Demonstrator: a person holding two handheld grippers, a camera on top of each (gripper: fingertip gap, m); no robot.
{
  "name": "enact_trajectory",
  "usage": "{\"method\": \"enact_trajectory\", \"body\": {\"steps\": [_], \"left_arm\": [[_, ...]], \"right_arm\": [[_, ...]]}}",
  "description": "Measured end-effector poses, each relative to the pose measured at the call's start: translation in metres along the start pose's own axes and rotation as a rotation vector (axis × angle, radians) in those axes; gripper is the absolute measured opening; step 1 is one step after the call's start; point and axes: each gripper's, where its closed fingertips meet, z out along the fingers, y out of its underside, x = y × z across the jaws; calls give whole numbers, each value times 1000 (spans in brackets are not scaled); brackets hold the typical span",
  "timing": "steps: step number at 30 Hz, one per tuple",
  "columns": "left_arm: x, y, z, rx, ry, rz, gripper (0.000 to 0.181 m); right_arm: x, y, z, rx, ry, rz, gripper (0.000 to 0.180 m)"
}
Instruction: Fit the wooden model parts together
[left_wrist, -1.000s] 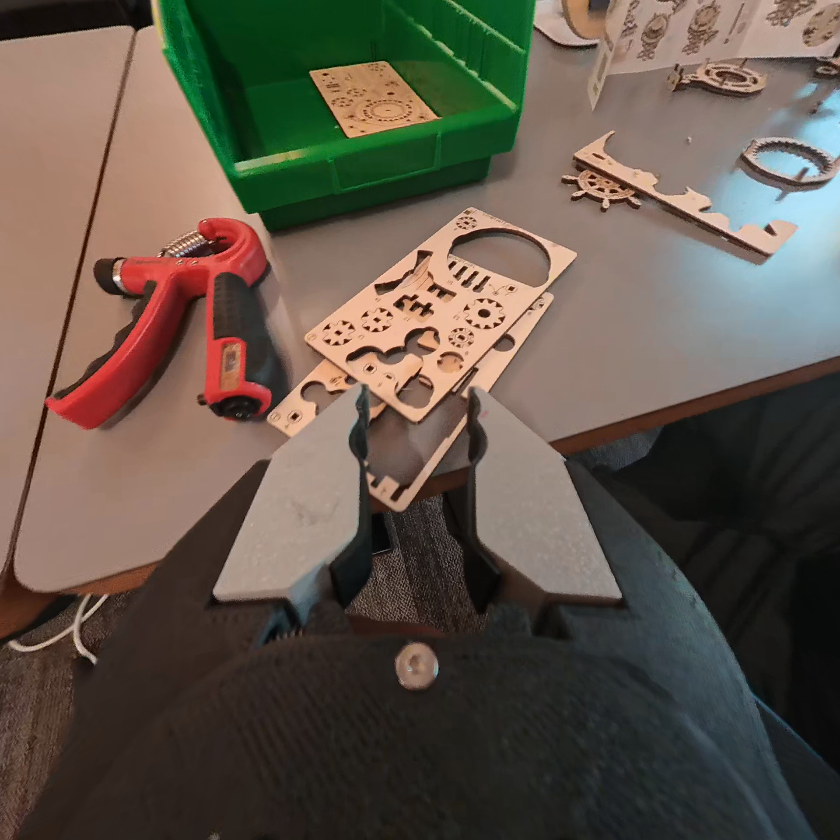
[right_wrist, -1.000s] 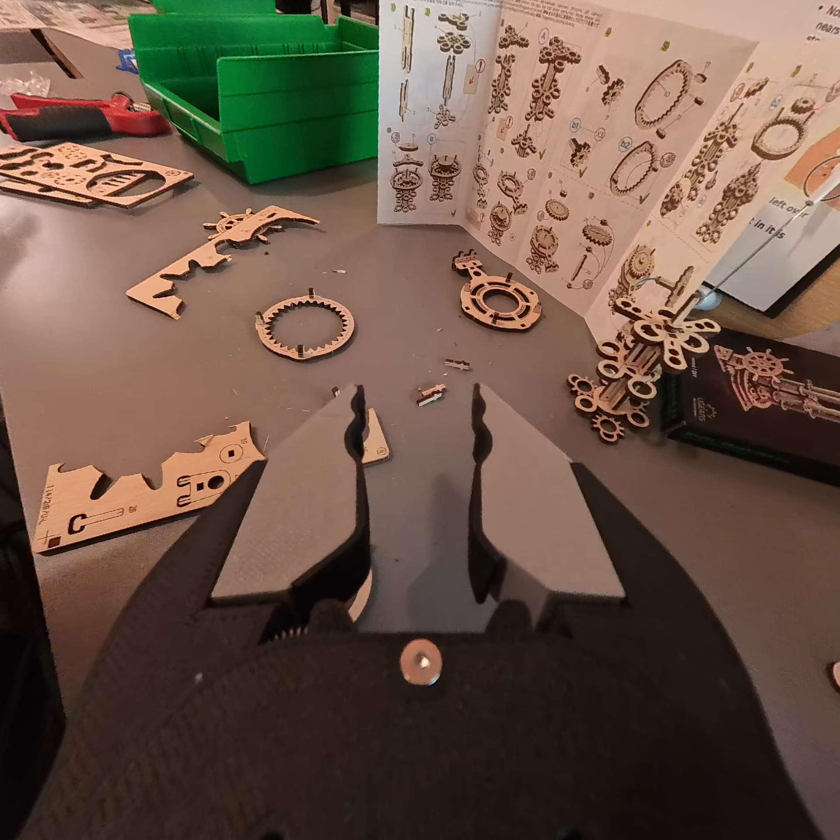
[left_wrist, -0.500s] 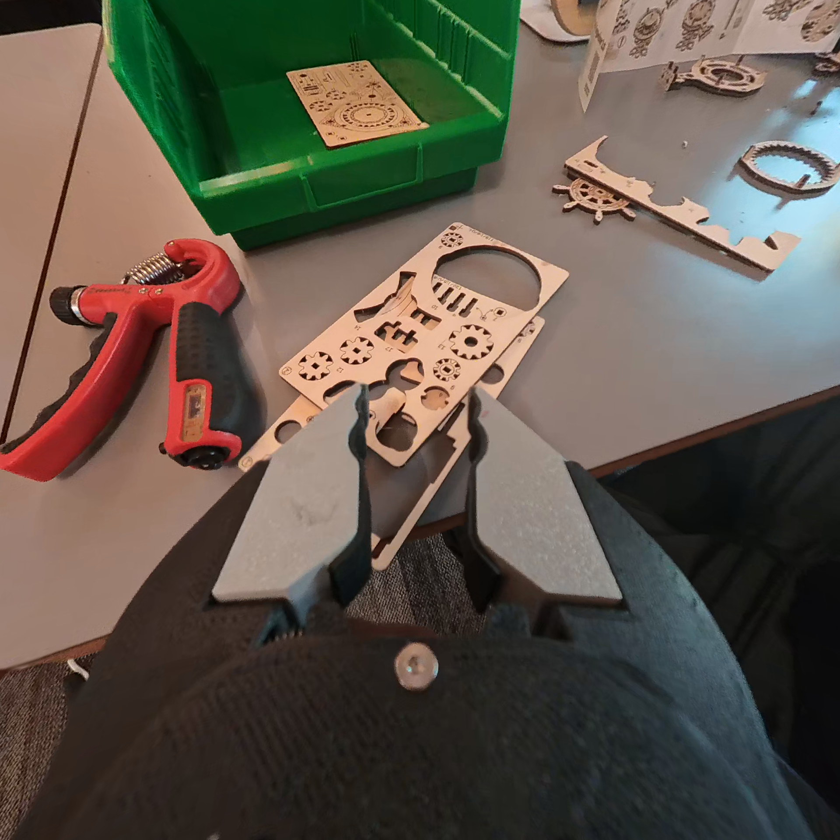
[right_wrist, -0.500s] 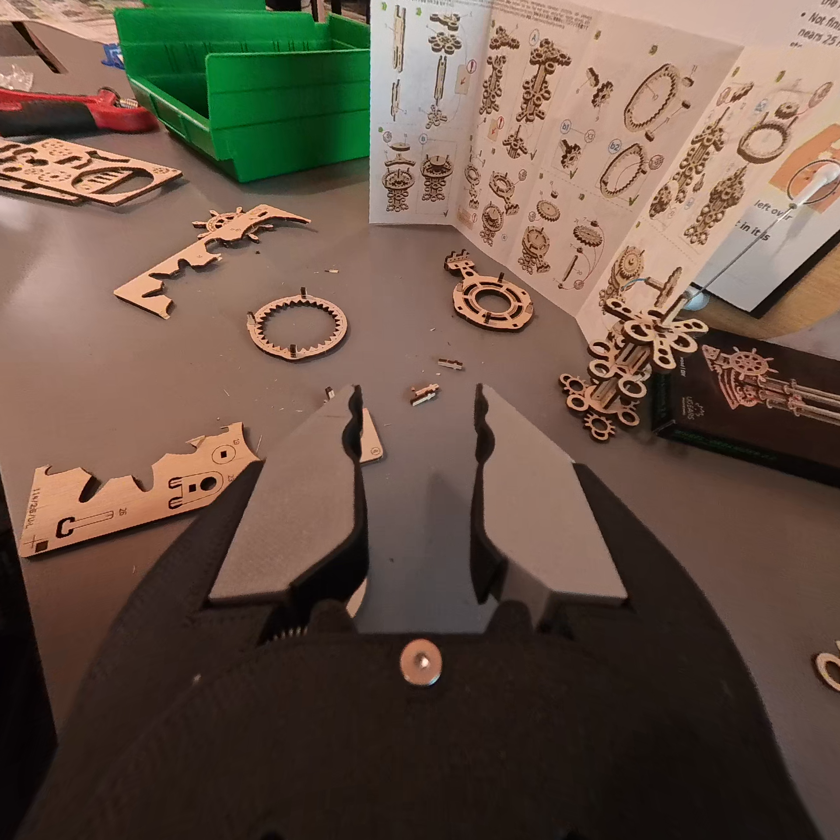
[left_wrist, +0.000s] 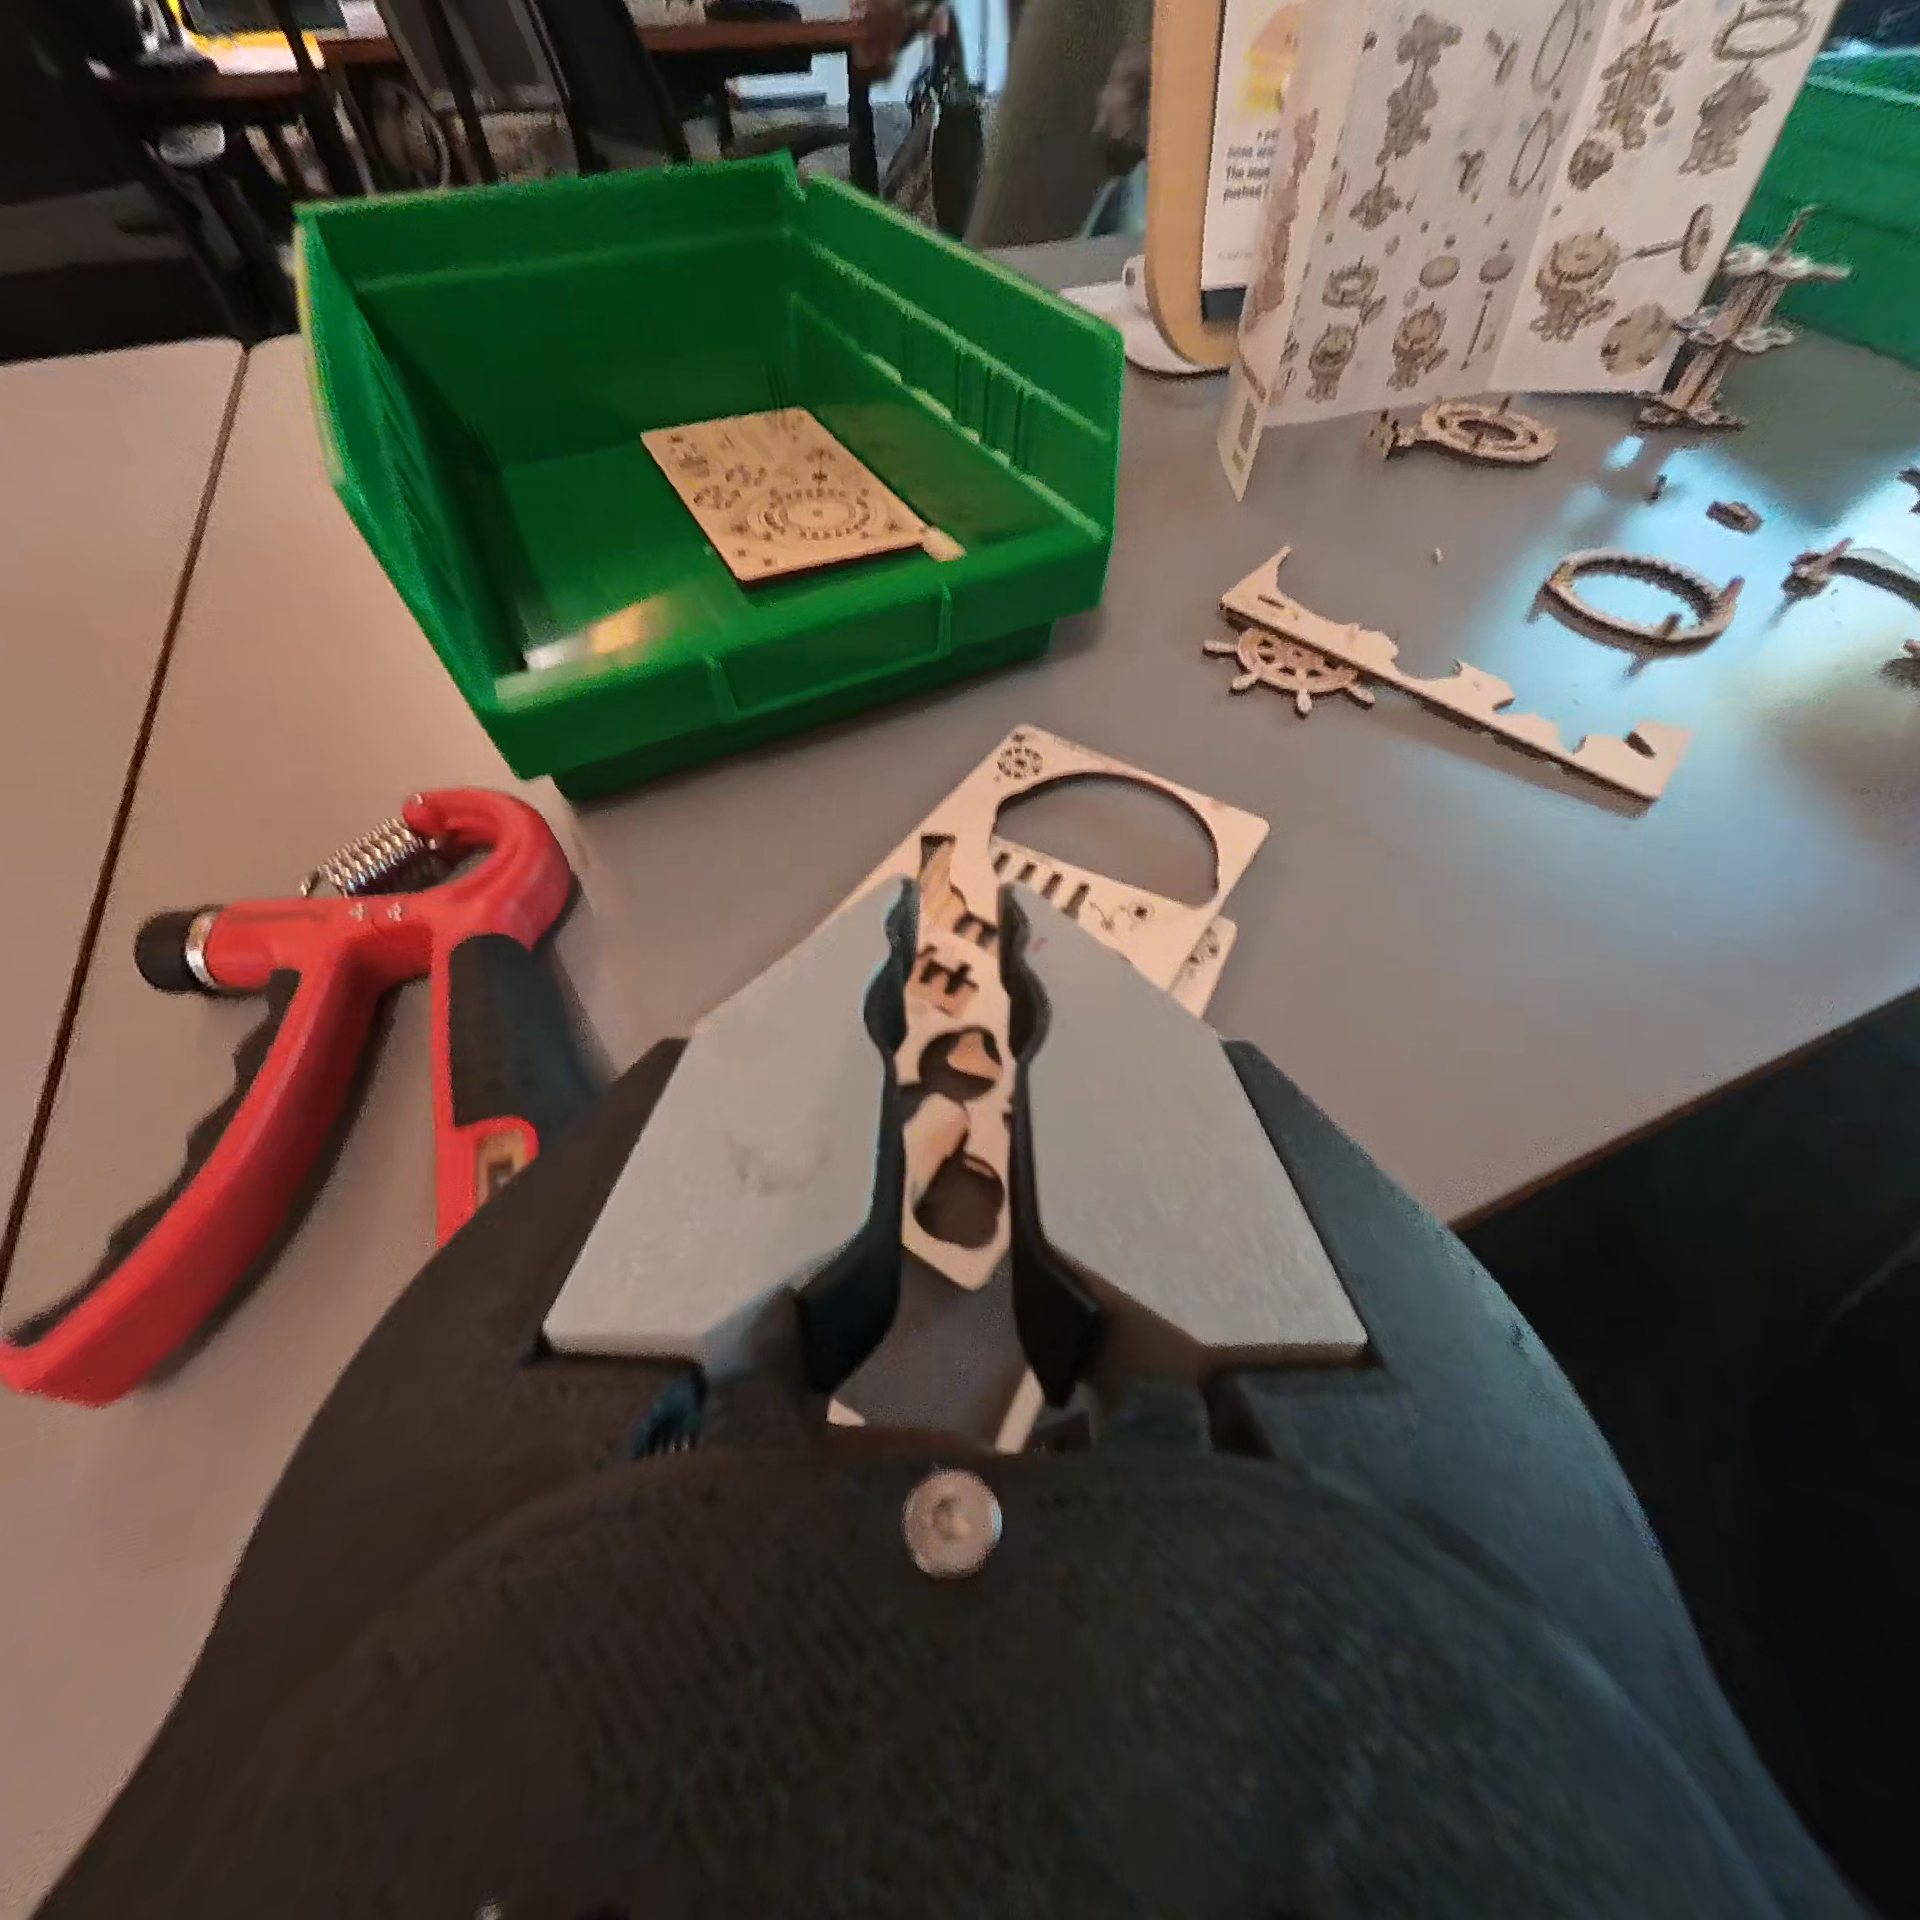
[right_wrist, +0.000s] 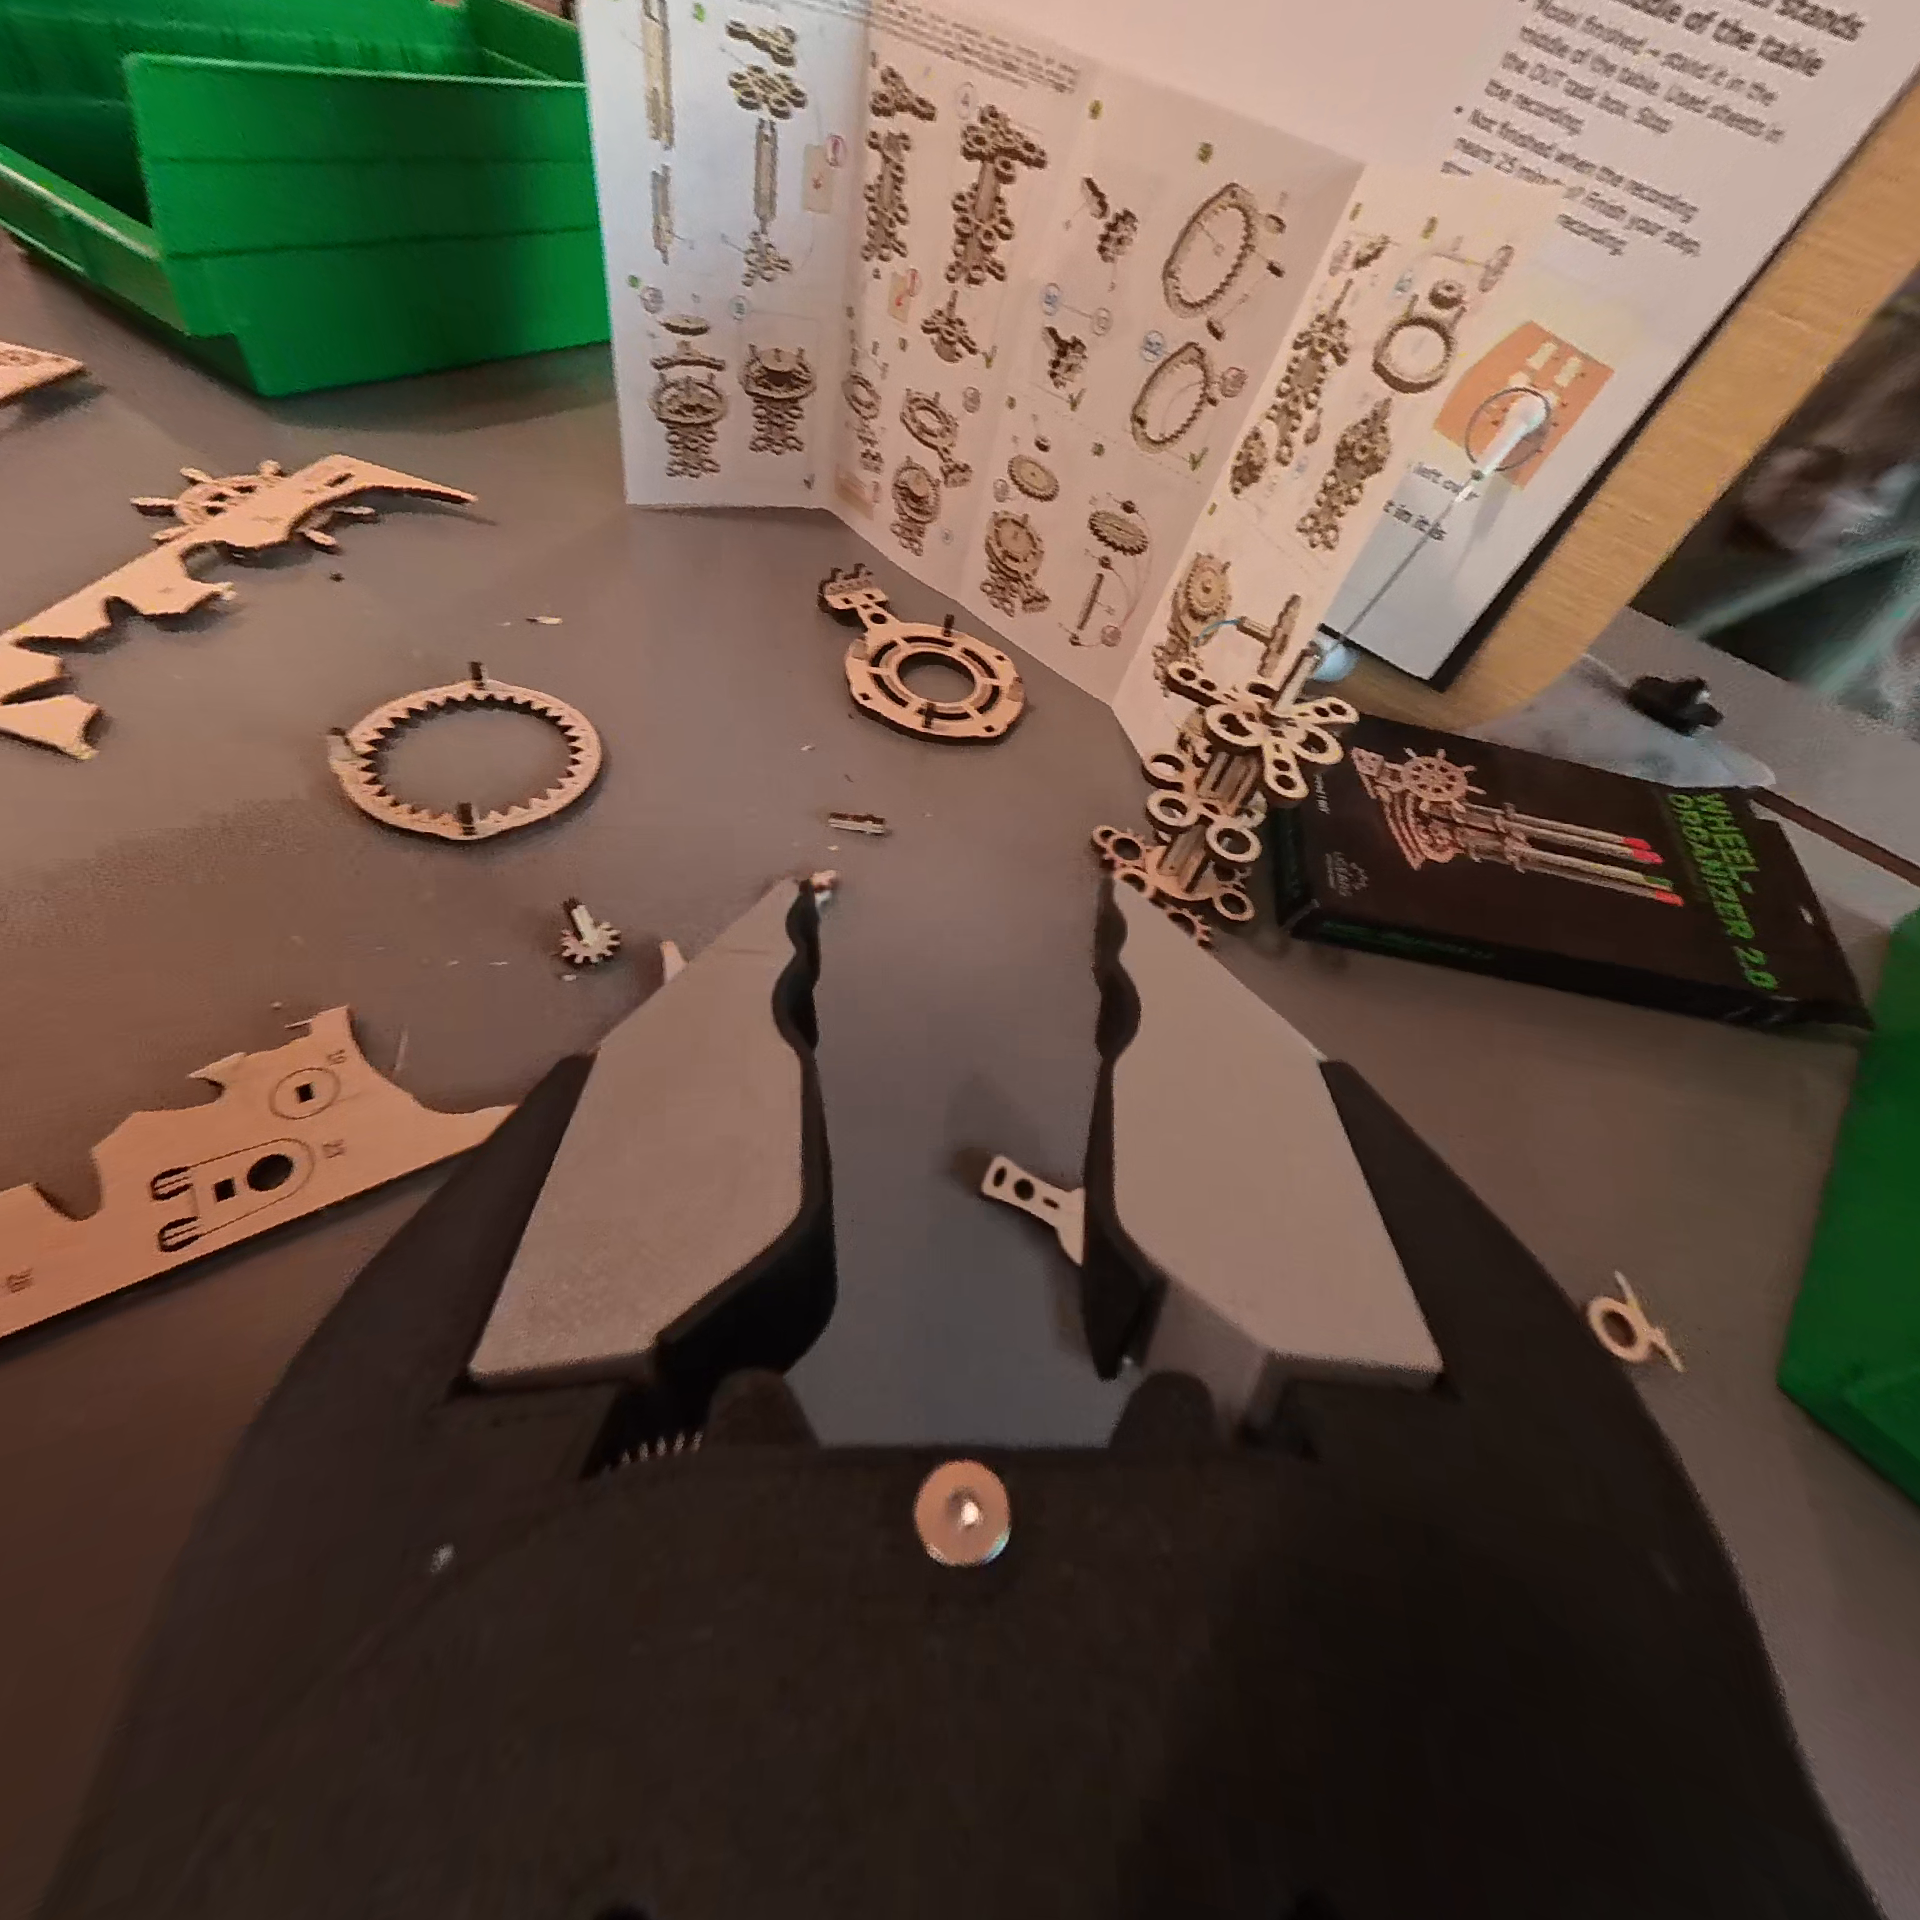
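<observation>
An office-like workroom or classroom, set up for hobby assembly. Grey surface (left_wrist: 1455, 987) butted against a second one on the left, with dark chairs and more desks (left_wrist: 312, 104) dim in the far background. Green plastic parts bin (left_wrist: 665, 665) far left, folded instruction leaflet (right_wrist: 935, 343) standing upright at the far side, printed notice board (right_wrist: 1662, 312) propped far right, red hand-grip trainer (left_wrist: 312, 997) lying near left
</observation>
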Motion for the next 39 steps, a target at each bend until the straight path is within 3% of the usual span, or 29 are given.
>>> {"method": "enact_trajectory", "body": {"steps": [7,12,17,39], "left_arm": [[-26,-33,29,104,72,62,16],[-45,-36,51,94,103,54,18],[-36,-53,39,194,159,28,15],[-43,-11,17,29,125,-38,19]], "right_arm": [[41,-15,-25,119,237,22,44],[57,3,-18,16,308,56,49],[59,14,-10,-64,338,22,46],[58,7,-14,-7,302,75,46]]}}
